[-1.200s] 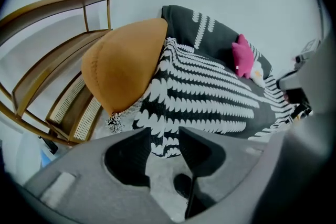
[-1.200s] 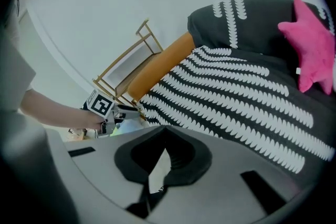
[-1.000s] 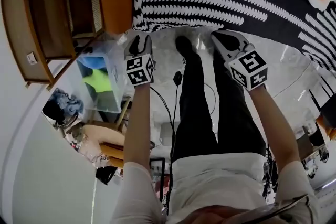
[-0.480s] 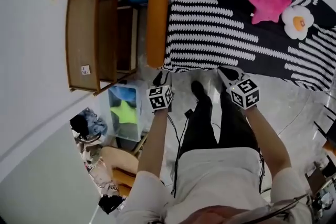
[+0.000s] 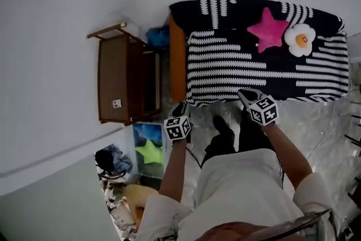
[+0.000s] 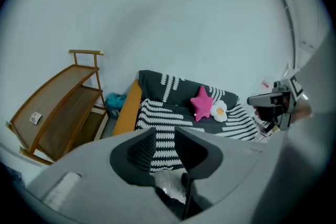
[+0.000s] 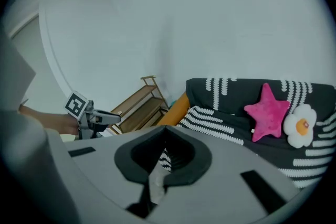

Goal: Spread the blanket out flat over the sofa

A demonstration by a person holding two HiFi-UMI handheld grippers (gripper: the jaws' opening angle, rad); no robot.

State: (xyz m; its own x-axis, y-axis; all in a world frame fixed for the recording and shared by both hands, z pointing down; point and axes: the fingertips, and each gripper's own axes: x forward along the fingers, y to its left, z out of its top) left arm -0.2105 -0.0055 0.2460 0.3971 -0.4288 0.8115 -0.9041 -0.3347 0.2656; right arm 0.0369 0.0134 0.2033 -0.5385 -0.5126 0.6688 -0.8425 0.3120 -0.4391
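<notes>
**Checking blanket coverage on the sofa, both grippers empty**

Finding the blanket [image 5: 265, 68] draped over the sofa [image 5: 178, 65], covering seat and back, with its front hem hanging down the sofa's front. Noting its long axis running along the sofa, from the orange arm end to the opposite end, with the stripes following the same line. Recording a star cushion [image 5: 267, 29] and a flower cushion [image 5: 299, 39] resting on it toward the sofa's back.

Holding the left gripper [image 5: 180, 110] in front of the sofa, by the corner at the orange arm, jaws partly apart and just having been closing, with nothing between them. Holding the right gripper [image 5: 247, 96] in front of the sofa's middle, jaws drawn together at the tips on nothing.

Judging the right gripper slightly the nearer to the hem. Judging the spread close to complete, any last smoothing calling for a reach forward and down toward the sofa.
</notes>
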